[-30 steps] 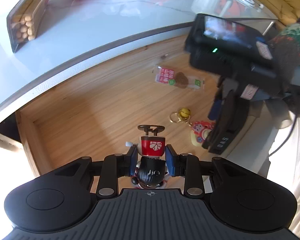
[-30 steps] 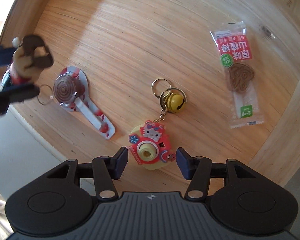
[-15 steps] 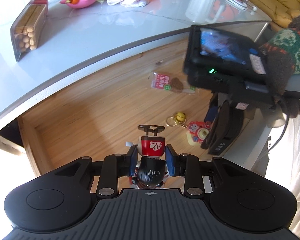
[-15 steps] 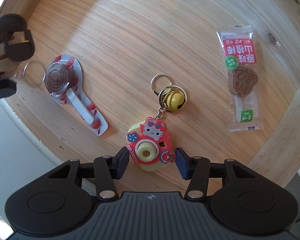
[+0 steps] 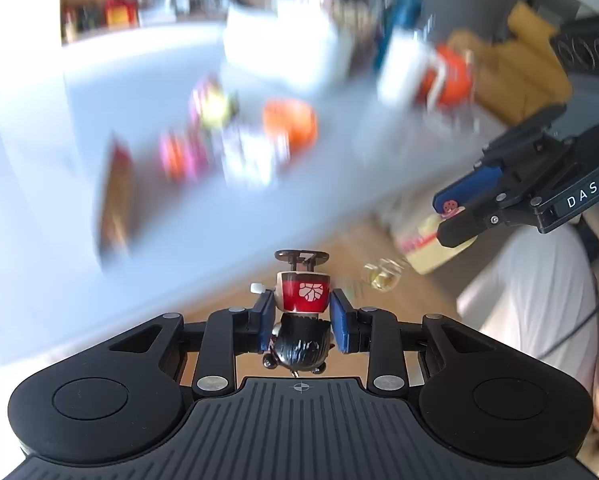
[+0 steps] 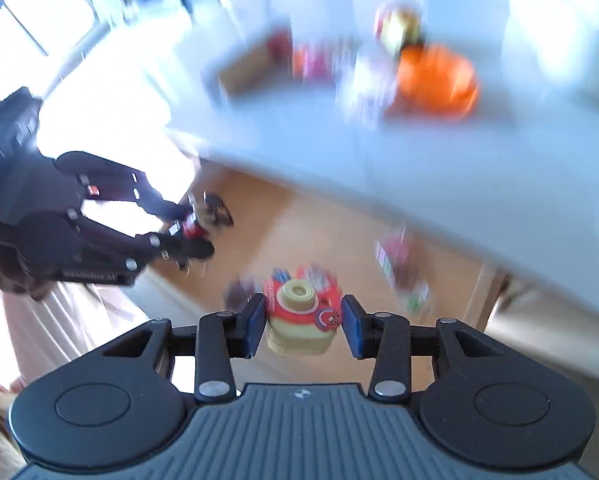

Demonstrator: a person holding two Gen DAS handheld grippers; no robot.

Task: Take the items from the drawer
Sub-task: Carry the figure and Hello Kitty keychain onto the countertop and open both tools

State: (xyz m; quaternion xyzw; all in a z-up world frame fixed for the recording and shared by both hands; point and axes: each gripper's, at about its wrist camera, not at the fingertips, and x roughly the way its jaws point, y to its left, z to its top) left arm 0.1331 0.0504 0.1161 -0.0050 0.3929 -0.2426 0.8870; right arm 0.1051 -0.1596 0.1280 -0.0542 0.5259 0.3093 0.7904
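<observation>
Motion blur smeared most of both wrist views, so only the nearest things read clearly. In the left wrist view, the white tabletop (image 5: 39,208) filled the upper left, carrying a brown box-like smear and pink, orange and white blobs too blurred to name. Below its edge a strip of the wooden drawer (image 5: 235,304) floor showed. At the centre, the left gripper (image 5: 301,322) had its jaws closed on a small wind-up figurine (image 5: 302,294) with a red body, a dark glossy head nearest the camera and a dark key-like piece at its far end; the blue pads pressed it on both sides, and it was held above the drawer floor. To its right a yellow bell (image 5: 381,274) hung blurred in the air, and further right the right gripper (image 5: 453,210) came in from the edge, its jaws clamped on something pale yellow and red.

In the right wrist view, the left gripper (image 6: 187,226) reached in from the left with the red figurine between its fingertips. At the centre, the right gripper (image 6: 303,322) had its jaws narrowed onto a camera-shaped keychain charm (image 6: 301,312), red and cream with a round lens, lifted clear of the drawer (image 6: 299,220). A snack packet (image 6: 403,276) lay blurred on the drawer floor to the right. Above, an orange object (image 6: 435,80) sat on the tabletop (image 6: 439,152).
</observation>
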